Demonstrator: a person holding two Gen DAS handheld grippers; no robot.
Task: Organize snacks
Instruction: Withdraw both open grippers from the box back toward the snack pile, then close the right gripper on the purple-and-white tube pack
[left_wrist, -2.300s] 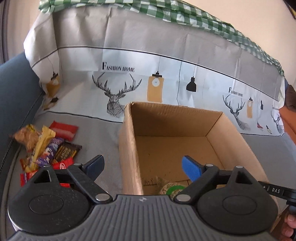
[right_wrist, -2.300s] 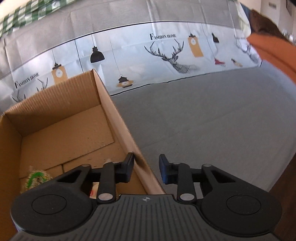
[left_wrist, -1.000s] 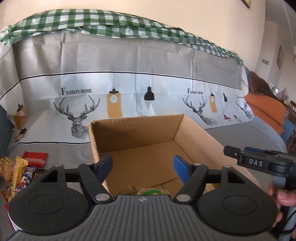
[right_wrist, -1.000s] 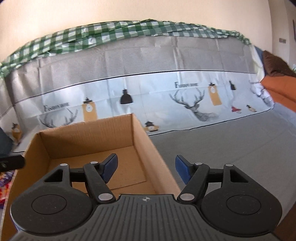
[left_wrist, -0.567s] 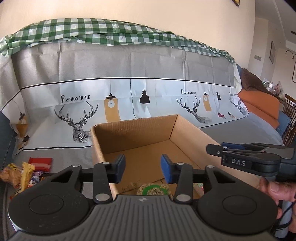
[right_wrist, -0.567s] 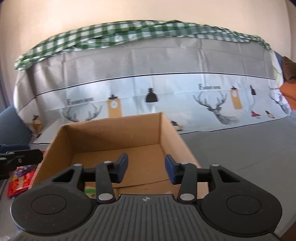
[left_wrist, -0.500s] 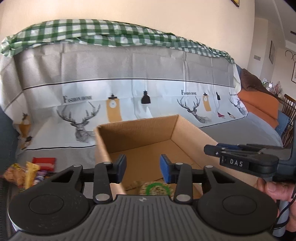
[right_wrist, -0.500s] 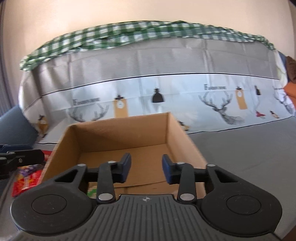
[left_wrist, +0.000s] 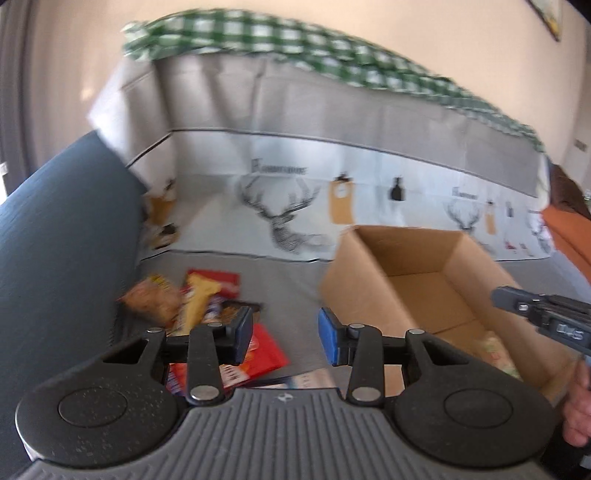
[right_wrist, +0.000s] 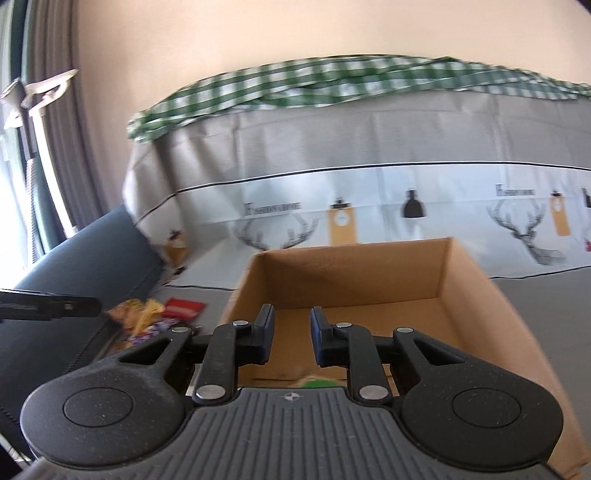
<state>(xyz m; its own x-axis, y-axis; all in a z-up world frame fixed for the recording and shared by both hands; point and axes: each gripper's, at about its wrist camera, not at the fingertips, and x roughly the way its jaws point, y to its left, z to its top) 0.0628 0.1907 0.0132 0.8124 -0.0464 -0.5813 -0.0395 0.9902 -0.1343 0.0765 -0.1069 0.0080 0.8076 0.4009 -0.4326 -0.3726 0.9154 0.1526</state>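
Hovering empty, the left tongs stand partly open above the snack pile at ten o'clock of the cardboard box. The right tongs, closing on nothing, hang over the box. A narrow opening could nudge packets aside.

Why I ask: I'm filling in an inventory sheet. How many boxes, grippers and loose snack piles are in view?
cardboard box: 1
grippers: 2, the left gripper and the right gripper, whose jaws are closing with nothing between them
pile of loose snacks: 1, wrappers too blurred to count singly
Total: 4
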